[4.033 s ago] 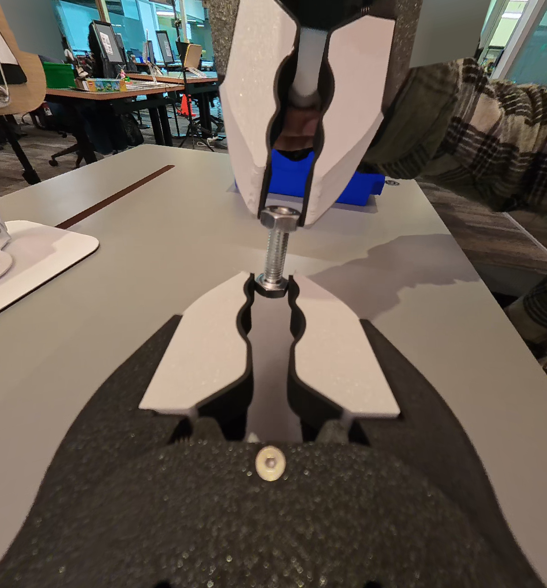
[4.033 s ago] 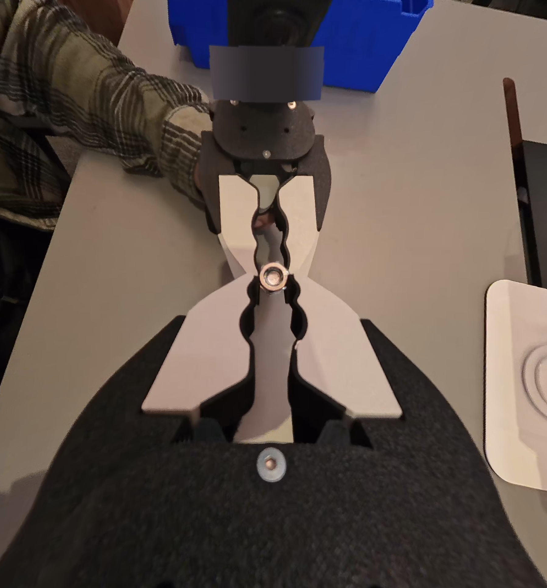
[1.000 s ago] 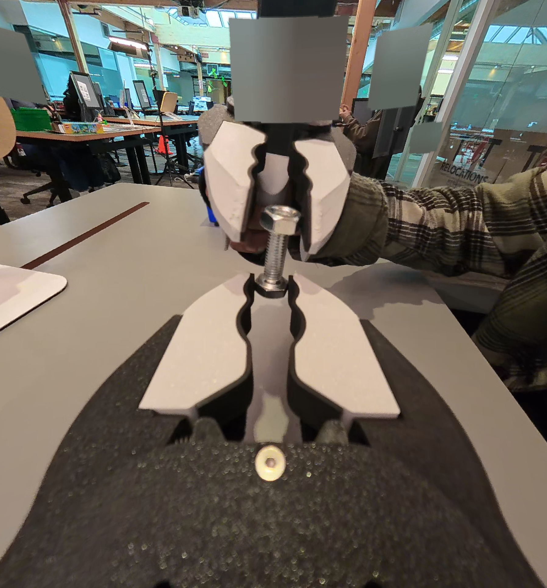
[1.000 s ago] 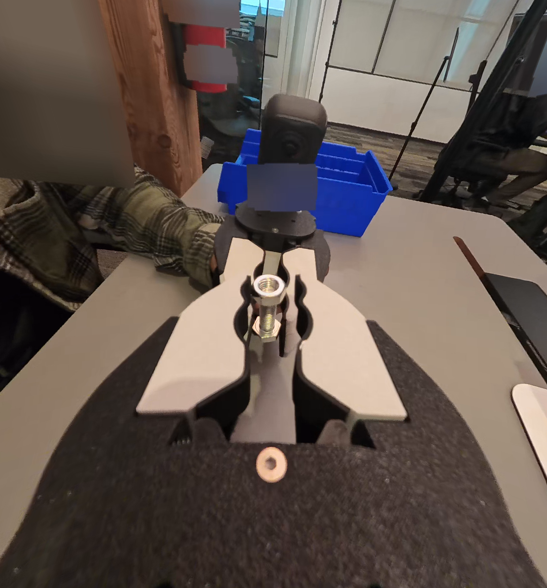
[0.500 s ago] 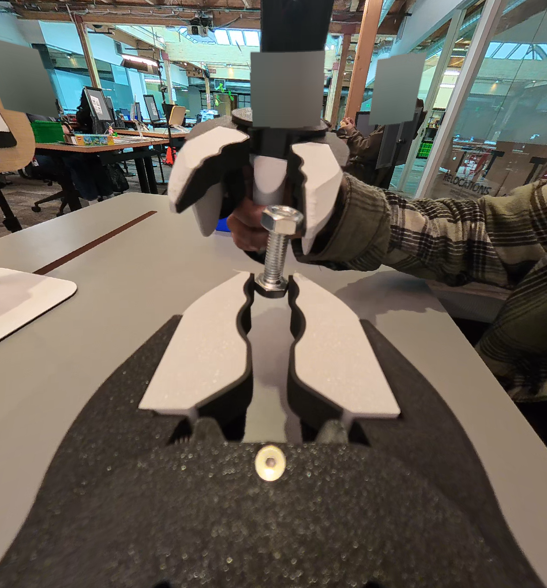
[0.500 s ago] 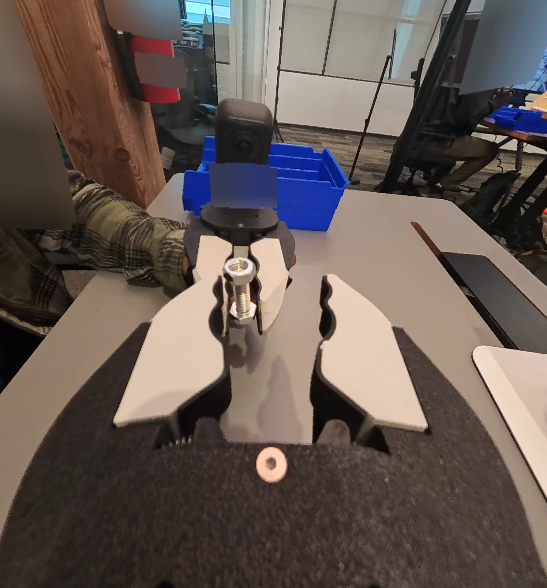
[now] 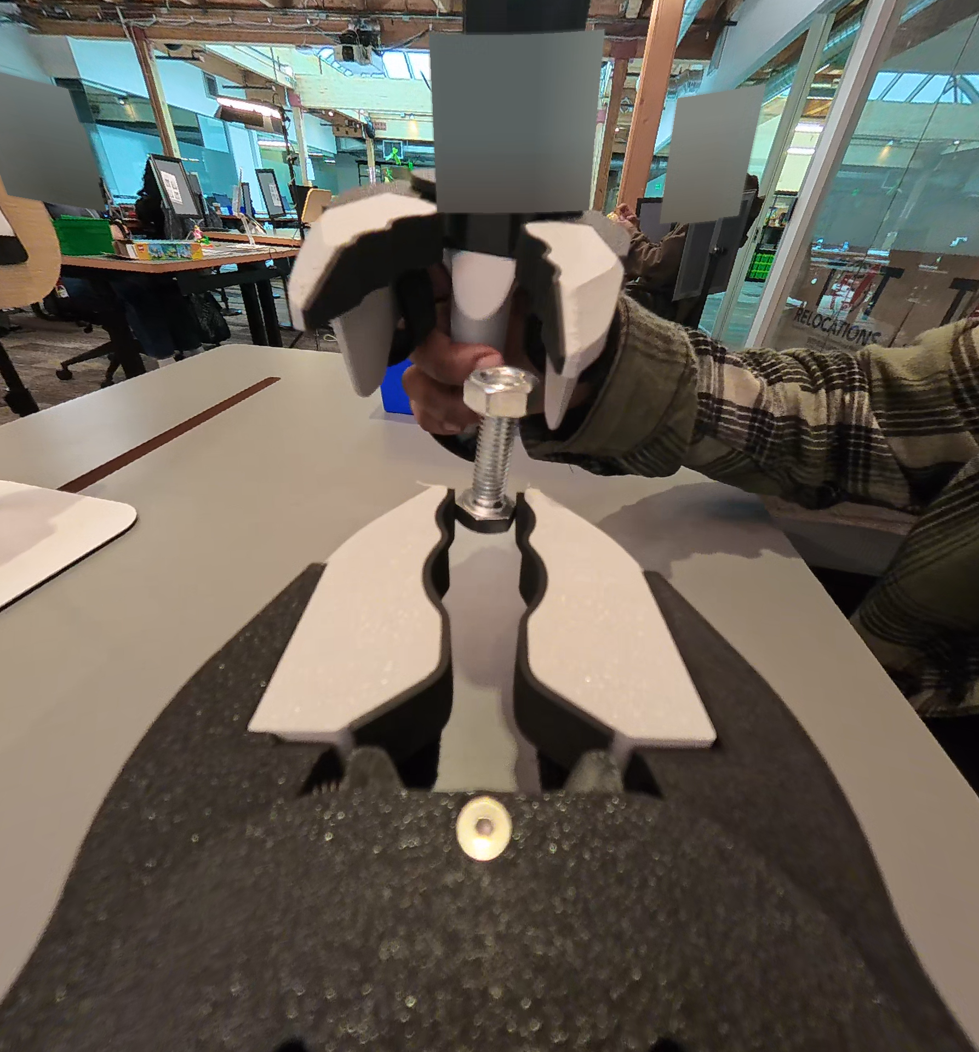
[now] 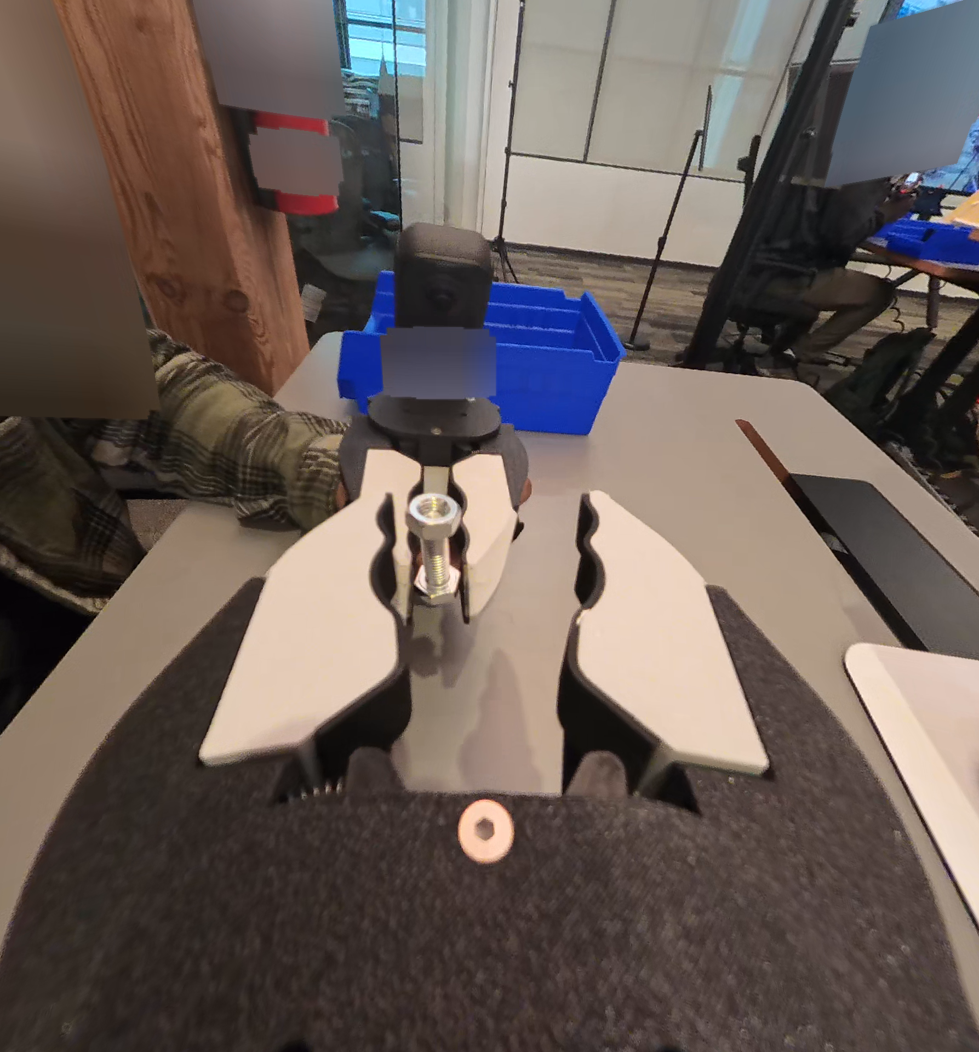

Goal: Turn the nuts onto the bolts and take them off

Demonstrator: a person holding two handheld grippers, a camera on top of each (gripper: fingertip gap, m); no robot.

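Left wrist view: left gripper [image 7: 485,512] clamps the bolt [image 7: 491,464] head, steadying it upright, while right gripper [image 8: 484,526] gapes off the nut [image 7: 498,391], likely regripping.

Off to my right, behind the glass wall, a brown board [image 7: 837,333] carries one line of pale block capitals, clear enough to read. On the far desk a colourful box [image 7: 159,249] bears print too small for me. The monitor [image 7: 171,185] behind it shows what is probably a printed page, illegible.
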